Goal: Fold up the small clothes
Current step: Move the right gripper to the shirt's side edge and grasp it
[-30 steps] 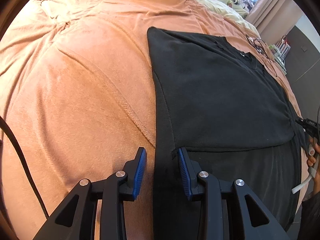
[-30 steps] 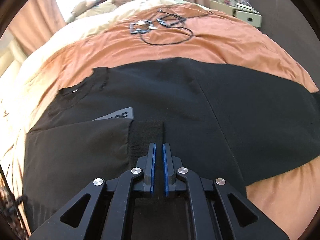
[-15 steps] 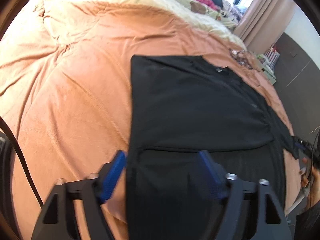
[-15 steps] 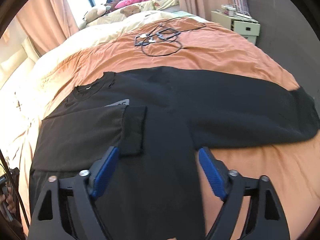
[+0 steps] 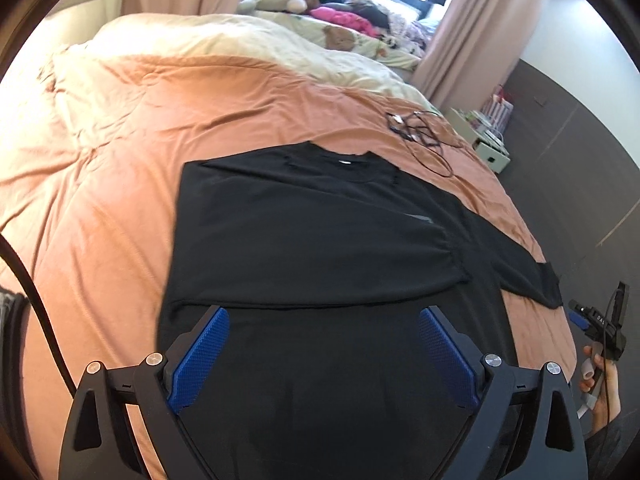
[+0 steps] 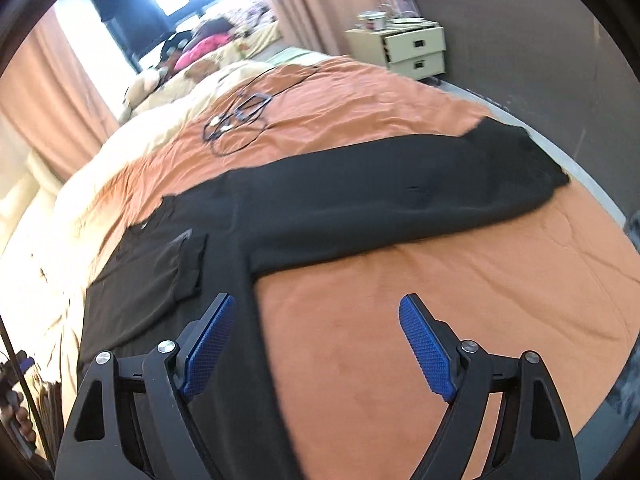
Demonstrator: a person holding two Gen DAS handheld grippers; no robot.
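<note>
A black long-sleeved shirt (image 5: 320,240) lies flat on the orange bedspread (image 5: 112,208), collar towards the pillows. One sleeve (image 5: 312,264) is folded across the chest, its cuff (image 6: 192,264) on the body. The other sleeve (image 6: 420,192) stretches out to the bed's edge. My left gripper (image 5: 324,314) hovers above the shirt's lower body, its jaws opening, nothing between them. My right gripper (image 6: 317,299) is open and empty, above the bare bedspread (image 6: 400,340) just right of the shirt's side seam.
A tangle of black cables (image 5: 420,132) lies on the bed beyond the collar. A cream bedside drawer unit (image 6: 412,50) stands by the dark wall. Soft toys and pillows (image 5: 320,8) crowd the head of the bed. A hand (image 5: 604,384) shows at the right edge.
Both grippers have gone from shut or nearly shut to wide open and let go of the shirt. The left one rose and drew back. The right one swung right, off the shirt, over the bedspread.
</note>
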